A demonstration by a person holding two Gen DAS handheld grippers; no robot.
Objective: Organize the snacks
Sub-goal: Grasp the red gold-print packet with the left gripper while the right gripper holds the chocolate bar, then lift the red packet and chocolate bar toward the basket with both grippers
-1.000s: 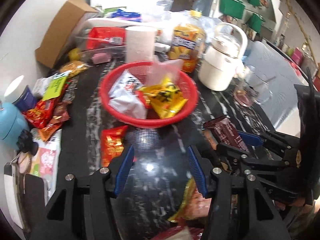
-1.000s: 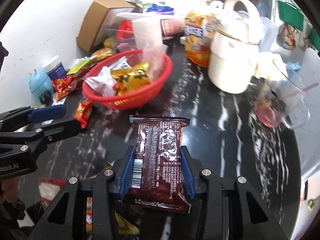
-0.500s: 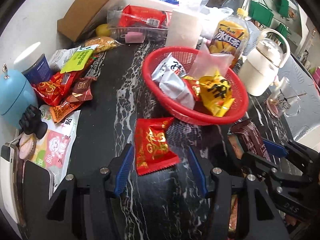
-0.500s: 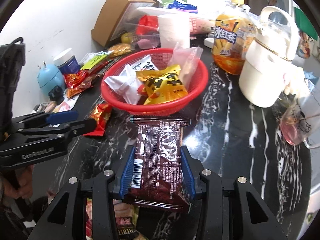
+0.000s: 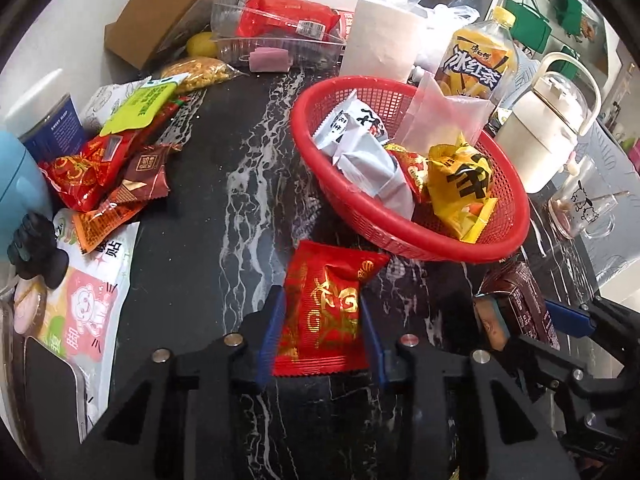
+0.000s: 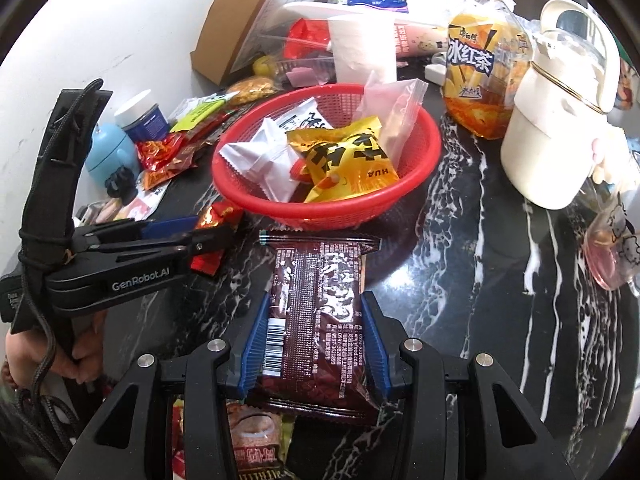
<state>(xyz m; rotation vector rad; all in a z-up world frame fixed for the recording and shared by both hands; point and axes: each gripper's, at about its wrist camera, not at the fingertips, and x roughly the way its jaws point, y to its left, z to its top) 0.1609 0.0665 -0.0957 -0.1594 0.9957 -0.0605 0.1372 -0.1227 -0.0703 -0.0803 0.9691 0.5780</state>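
Red snack packet (image 5: 324, 312) between left jaws

The right claw (image 6: 314, 344) hides a brown packet (image 6: 250, 444) (label partly unreadable).

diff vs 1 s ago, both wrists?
The left gripper came down over the red-and-gold snack packet near the red basket; its jaws have just been closing and now pinch the packet, which earlier lay free on the table. Unchanged: the right gripper holds the brown snack packet, not yet in the basket; the basket's contents look the same.
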